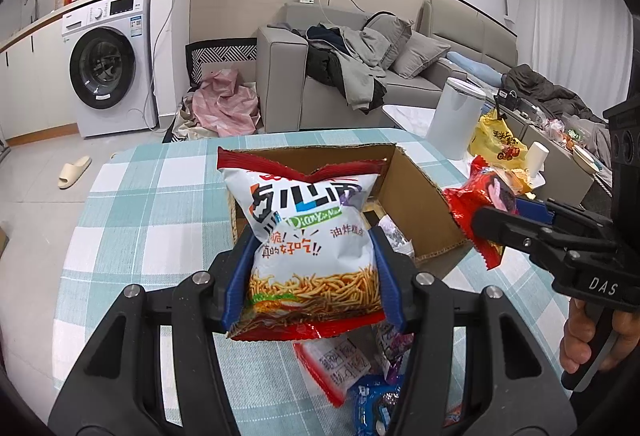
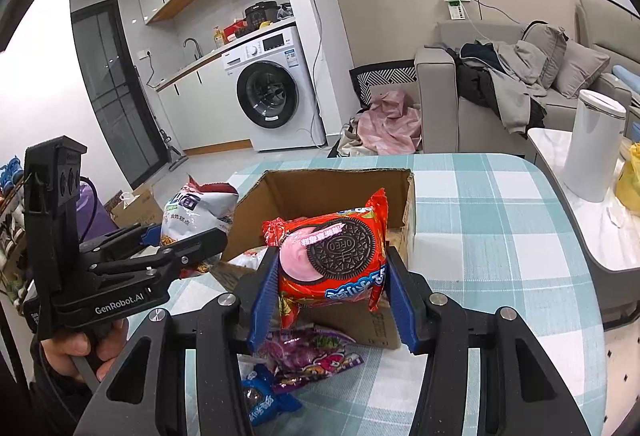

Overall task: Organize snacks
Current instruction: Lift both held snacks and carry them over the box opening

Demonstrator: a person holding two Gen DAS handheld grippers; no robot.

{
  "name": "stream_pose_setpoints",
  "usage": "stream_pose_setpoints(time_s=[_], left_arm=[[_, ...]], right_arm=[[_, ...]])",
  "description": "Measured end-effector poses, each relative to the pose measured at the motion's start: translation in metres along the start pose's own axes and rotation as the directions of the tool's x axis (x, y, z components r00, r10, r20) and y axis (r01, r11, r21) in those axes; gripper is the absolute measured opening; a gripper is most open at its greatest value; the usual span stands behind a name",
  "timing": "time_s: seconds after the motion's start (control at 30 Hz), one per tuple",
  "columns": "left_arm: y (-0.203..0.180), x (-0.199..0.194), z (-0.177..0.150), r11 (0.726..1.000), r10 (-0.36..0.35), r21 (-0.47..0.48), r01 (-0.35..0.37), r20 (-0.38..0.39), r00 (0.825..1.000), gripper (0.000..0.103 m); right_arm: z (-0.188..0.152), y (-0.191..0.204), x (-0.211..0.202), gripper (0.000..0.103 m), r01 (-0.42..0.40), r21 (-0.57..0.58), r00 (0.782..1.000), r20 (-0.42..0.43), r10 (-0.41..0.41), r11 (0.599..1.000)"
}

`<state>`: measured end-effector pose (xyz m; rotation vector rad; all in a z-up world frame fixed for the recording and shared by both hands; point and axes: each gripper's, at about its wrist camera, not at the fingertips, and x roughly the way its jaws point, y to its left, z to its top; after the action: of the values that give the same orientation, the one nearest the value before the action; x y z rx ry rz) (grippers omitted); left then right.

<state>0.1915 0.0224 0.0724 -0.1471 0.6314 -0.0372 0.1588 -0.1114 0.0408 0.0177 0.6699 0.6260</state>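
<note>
Desk (image 1: pixel 132 195): covered by a teal-and-white checked cloth; it carries the cardboard box and a scatter of loose snack packets near its front edge.

Cardboard box (image 1: pixel 416 195): open at the top, flaps up, standing on the cloth. Inside, at the bottom, a pale wrapper (image 1: pixel 394 236) and part of another packet show; the rest of its floor is hidden behind the held packets.

Noodle snack bag (image 1: pixel 312 232): a white bag with red ends and a picture of fried noodle sticks, held upright in the air in front of the box, not inside it.

Oreo pack (image 2: pixel 336 256): a red pack with a pink-cream cookie printed on it, held up in front of the box opening, clear of the cloth.

Loose packets: a red-and-white packet (image 1: pixel 336 364), a purple packet (image 2: pixel 308 352) and a blue packet (image 2: pixel 264 400) lie on the cloth on the near side of the box, outside it.

Left tongs (image 1: pixel 312 276): clamped on the lower half of the noodle snack bag, one blue pad against each side.

Right tongs (image 2: pixel 332 284): clamped on the Oreo pack, blue pads pressing its two sides.

Hands: a hand (image 1: pixel 600 336) grips the right handle; another hand (image 2: pixel 80 348) grips the left one.
</note>
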Motion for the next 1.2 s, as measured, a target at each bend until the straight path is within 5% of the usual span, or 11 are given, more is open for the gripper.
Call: stream_pose_setpoints(time_s=[1.2], left_arm=[[0.005,0.102,0.018,0.999,0.044,0.017,-0.043,-0.061,0.997,0.052]], right_arm=[[0.018,-0.017,0.068,0.051,0.022,0.02,0.997,-0.076,-0.02,1.0]])
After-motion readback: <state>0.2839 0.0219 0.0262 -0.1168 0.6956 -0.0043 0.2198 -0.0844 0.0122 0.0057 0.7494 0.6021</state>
